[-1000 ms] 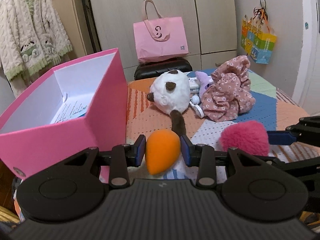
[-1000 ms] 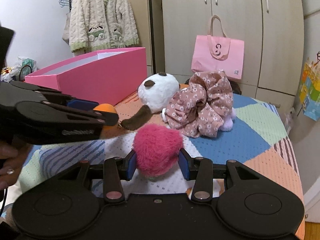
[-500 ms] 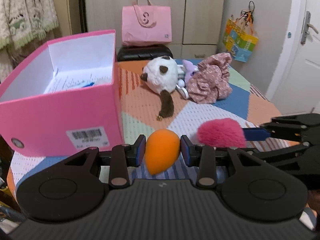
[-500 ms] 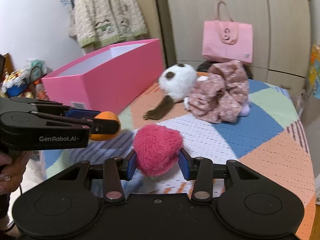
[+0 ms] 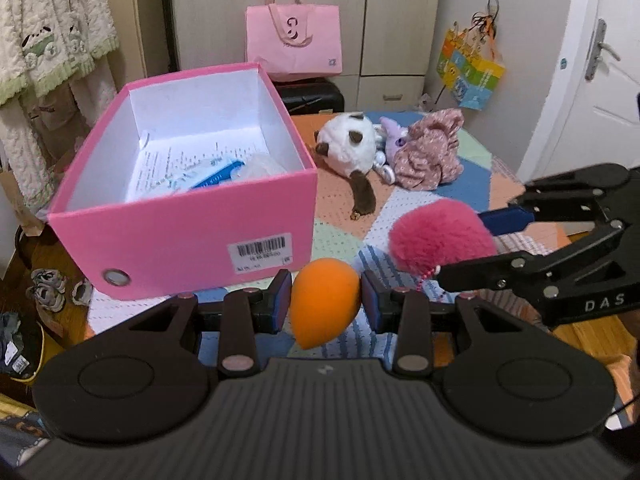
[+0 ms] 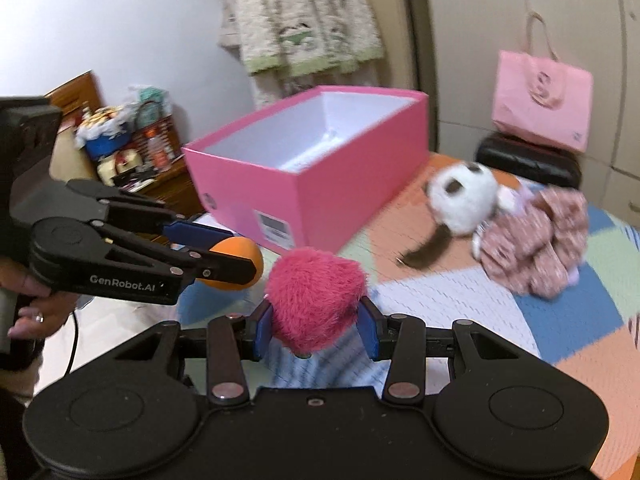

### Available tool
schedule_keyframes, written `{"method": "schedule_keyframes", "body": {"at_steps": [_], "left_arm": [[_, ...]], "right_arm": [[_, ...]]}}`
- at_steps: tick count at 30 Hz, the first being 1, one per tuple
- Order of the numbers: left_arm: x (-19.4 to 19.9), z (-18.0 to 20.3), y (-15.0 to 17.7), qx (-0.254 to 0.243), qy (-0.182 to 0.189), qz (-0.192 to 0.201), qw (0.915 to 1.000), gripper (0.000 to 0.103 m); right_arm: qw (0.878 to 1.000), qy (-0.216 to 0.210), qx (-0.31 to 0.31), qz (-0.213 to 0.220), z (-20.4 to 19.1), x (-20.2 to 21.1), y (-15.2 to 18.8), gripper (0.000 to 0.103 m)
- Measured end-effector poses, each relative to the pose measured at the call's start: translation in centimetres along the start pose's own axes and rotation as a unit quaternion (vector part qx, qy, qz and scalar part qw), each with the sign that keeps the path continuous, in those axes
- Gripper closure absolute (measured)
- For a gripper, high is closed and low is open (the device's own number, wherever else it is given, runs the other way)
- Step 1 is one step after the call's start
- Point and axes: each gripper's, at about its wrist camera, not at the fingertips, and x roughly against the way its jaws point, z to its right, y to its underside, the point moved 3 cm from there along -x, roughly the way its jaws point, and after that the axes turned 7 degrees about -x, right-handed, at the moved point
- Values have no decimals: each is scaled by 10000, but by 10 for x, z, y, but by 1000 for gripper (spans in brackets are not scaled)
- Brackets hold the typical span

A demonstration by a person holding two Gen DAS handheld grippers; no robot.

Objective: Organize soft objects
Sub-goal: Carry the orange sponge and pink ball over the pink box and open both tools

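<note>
My left gripper [image 5: 325, 300] is shut on an orange egg-shaped sponge [image 5: 322, 306], held above the table's near edge in front of the open pink box [image 5: 180, 232]. My right gripper [image 6: 316, 328] is shut on a fluffy pink pom-pom [image 6: 316, 300], just right of the left one. The pom-pom [image 5: 440, 238] and right gripper also show in the left wrist view; the sponge [image 6: 236, 258] shows in the right wrist view. The pink box [image 6: 320, 184] holds papers and a blue packet [image 5: 218, 172].
A white-and-brown plush [image 5: 350, 140], a small purple toy [image 5: 394, 134] and a pink floral cloth [image 5: 430, 156] lie on the patchwork tabletop [image 5: 460, 192] beyond. A pink bag [image 5: 294, 42] on a black case stands behind. Clutter lies on the floor at left [image 5: 44, 288].
Both grippers have pulled back and risen with their objects, turning left toward the pink box, so the box's inside now shows. Both grips are unchanged.
</note>
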Motion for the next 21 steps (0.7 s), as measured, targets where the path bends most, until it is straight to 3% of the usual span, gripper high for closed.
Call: {"method": "schedule_keyframes", "body": {"at_steps": [4,11,21], "left_arm": [[25,-18,-11,50,106,207,9997,66],[47,-51,-36,196,-310,665,9971,66],[16,-85,-85,99,-470,865,9951,66]], "right_arm": [[9993,-67,327,152,-17,9,-21,55],[9965,-79,624,556,-29,3,-58,55],[9936,-136,820,763,-34,-32,-118,55]]}}
